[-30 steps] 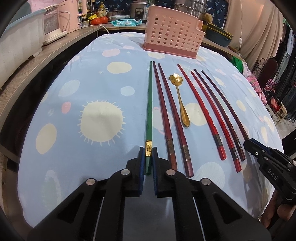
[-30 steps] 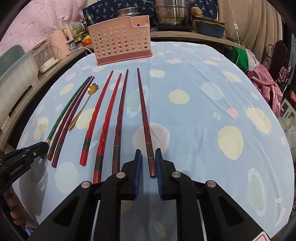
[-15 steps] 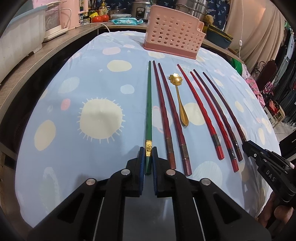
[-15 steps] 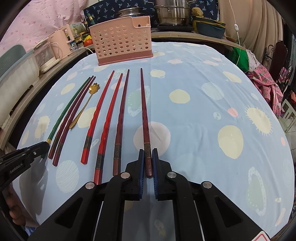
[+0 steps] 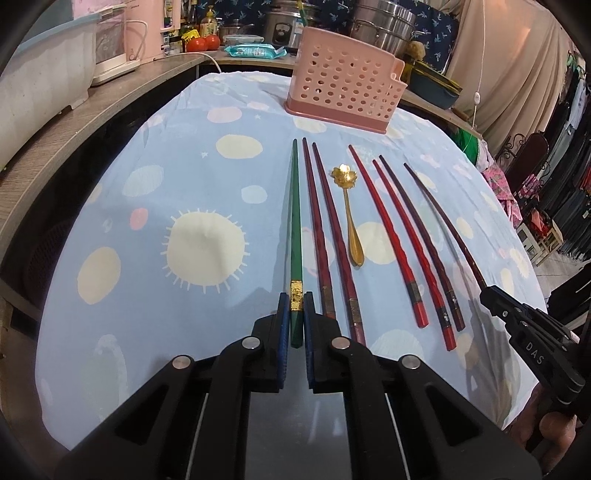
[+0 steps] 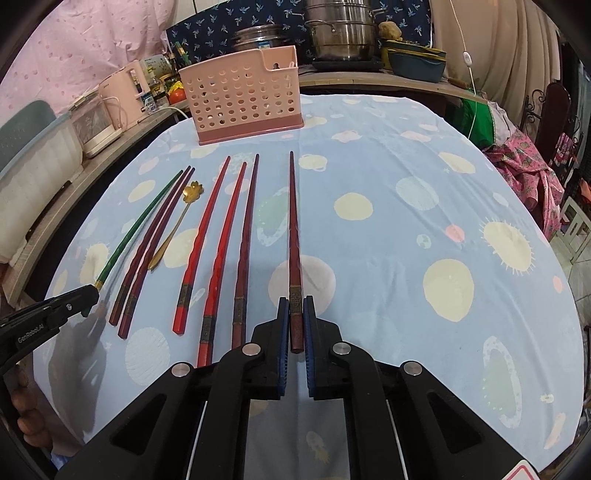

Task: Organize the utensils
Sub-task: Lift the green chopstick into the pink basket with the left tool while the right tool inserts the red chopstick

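A row of chopsticks and a gold flower spoon (image 5: pixel 349 210) lie on the blue spotted tablecloth (image 5: pixel 147 221). My left gripper (image 5: pixel 296 306) is shut on the thick end of the green chopstick (image 5: pixel 294 221), leftmost in the row. My right gripper (image 6: pixel 296 310) is shut on the thick end of the dark red chopstick (image 6: pixel 294 229), rightmost in the row. Between them lie two dark red chopsticks (image 5: pixel 325 236), the spoon, and three more red chopsticks (image 5: pixel 402 236). A pink perforated utensil basket (image 5: pixel 345 94) stands at the far end of the table.
Kitchen appliances and a grey tub (image 5: pixel 40 85) line the counter on the left. Steel pots (image 6: pixel 338 33) and a blue dish stand behind the basket. Clothes and chairs (image 6: pixel 528 162) crowd the right side. The cloth right of the held red chopstick is bare.
My right gripper has closed on the dark red chopstick's end, and the stick's far tip has swung a little to the right, away from its neighbours. The left gripper keeps its grip on the green chopstick.
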### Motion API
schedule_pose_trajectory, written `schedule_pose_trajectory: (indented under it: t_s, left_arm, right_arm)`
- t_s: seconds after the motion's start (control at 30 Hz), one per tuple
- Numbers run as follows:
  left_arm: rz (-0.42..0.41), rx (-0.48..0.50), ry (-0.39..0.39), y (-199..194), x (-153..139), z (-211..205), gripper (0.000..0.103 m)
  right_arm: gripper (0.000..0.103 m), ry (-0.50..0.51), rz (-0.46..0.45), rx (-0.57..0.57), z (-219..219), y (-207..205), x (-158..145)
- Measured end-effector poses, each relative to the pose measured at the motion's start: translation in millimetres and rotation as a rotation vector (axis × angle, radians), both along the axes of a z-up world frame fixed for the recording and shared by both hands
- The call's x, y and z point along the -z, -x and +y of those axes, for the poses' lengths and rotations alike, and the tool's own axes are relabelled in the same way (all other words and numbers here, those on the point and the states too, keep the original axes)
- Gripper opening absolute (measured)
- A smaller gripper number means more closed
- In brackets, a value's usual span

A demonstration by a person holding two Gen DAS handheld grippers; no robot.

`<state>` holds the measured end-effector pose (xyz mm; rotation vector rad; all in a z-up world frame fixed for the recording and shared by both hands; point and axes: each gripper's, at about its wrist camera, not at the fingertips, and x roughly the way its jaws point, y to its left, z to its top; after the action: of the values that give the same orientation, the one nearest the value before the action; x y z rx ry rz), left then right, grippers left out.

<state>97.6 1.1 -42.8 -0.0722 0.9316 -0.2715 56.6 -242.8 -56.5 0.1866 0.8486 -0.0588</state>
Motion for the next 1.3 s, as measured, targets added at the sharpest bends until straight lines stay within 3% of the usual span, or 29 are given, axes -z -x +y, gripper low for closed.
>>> schedule_pose_trajectory:
  t_s: [0.4,1.3]
  left_arm:
    - [-0.051,-0.018,0.03,-2,-29,6,0.007]
    - [-0.262,-0.072,0.055,-43,-121,7,0.007]
  right_arm:
    - [0.007,-0.016,-0.059,0.014,-9,1,-24]
    - [0.007,-0.075,-0.255,0.055,-45,-27,-105]
